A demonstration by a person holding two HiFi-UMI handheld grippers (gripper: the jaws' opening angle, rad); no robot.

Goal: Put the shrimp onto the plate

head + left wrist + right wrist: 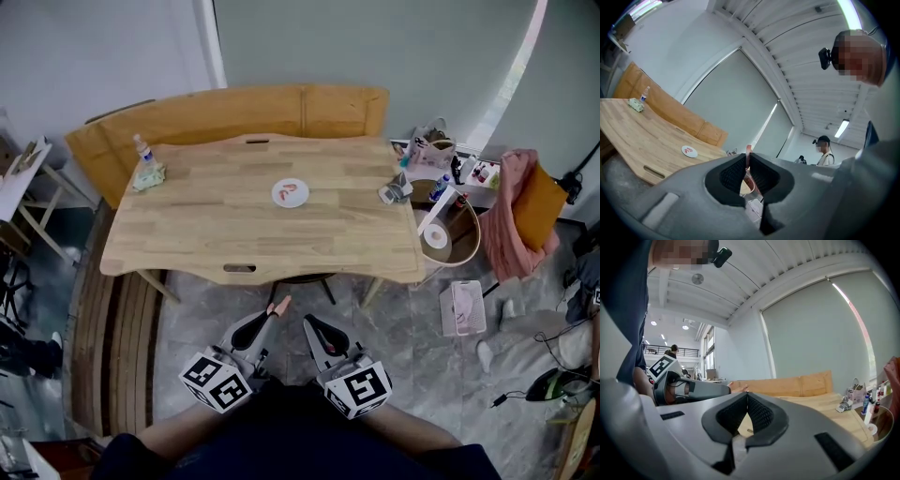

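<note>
Nearest, the left hand-held gripper (266,321) pinches a pink shrimp (280,304) at its very tips. The right hand-held gripper (316,326) is pressed together, empty. Well beyond, the plate (279,197) sits on the bench (206,225). Such a slight tip-hold could let the shrimp slip during the carry.

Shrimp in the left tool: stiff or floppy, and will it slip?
Probably fairly stiff: the shrimp sticks out past the tips of the left tool without drooping. Likely light, since a thin pinch at the tips holds it. It could slip, as only a narrow edge of it sits between the nearly closed jaws.
</note>
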